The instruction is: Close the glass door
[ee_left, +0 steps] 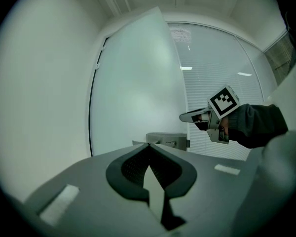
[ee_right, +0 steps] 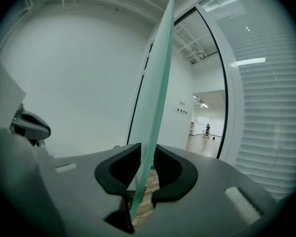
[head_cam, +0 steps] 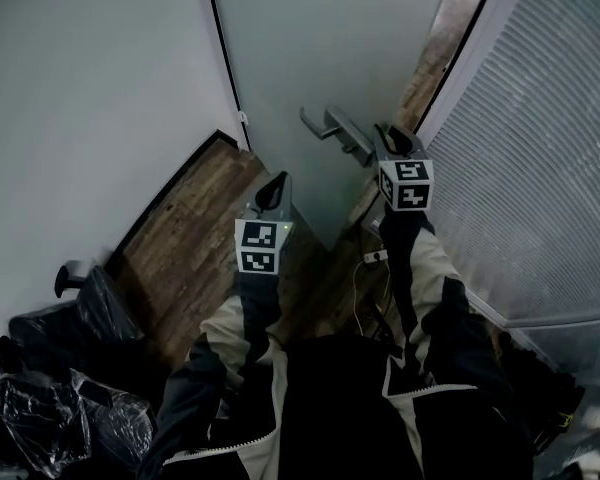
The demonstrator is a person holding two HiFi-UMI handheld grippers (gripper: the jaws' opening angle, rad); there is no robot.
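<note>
So, right gripper [ee_right: 147, 157] first: its 2 fingers [ee_right: 119, 171] are clamped on the free edge of the glass door [ee_right: 157, 83], 1 dark pad on each face of the pane, which runs up edge-on through the middle of that view. From our head view, the same gripper sits at the door's edge, just beside the metal lever handle [head_cam: 332, 128]. The door stands partly open, angled away from the slatted glass wall [head_cam: 550, 158] on our right. Our left gripper [ee_left: 149, 152] has its fingers [ee_left: 130, 169] pressed together with nothing in them. It's pointing toward the door without touching it, above the wood floor [head_cam: 190, 238]. Black plastic bags [head_cam: 70, 388] sit bottom left.
</note>
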